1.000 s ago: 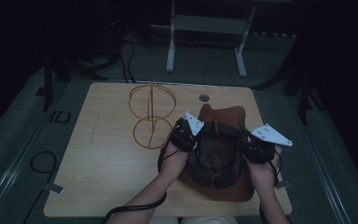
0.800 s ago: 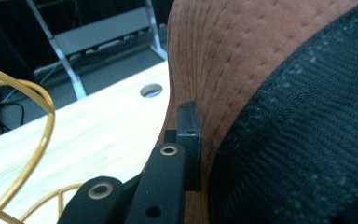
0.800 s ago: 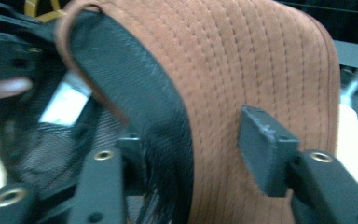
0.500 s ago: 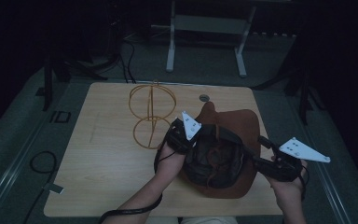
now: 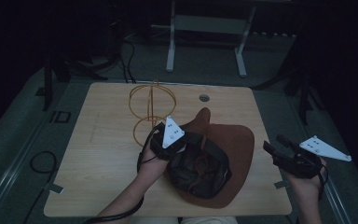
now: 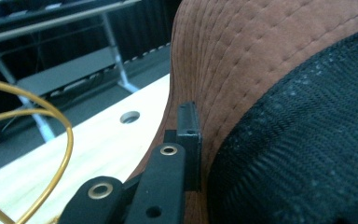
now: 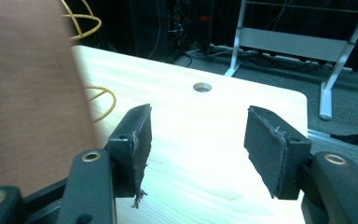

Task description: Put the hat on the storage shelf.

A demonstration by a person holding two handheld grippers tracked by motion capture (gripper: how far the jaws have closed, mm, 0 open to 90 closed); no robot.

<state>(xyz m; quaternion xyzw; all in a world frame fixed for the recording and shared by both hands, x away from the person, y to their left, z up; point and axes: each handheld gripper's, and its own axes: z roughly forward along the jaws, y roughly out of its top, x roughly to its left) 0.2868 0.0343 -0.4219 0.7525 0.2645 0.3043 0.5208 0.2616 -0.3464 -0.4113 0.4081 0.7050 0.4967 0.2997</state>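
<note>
The right gripper [image 5: 272, 148] has left the brown hat [image 5: 233, 140], jaws apart, lower right. Centre frame, the left gripper [image 5: 189, 142] alone pinches its brim; the hat could sag and slip.

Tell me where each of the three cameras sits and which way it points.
High view: above the person's side, looking forward and down on the table; both forearms, left gripper, right gripper.
Left gripper view: on the left gripper, along its fingers at the brown hat.
Right gripper view: on the right gripper, across the table.
All share the hat and gold wire stand.
</note>
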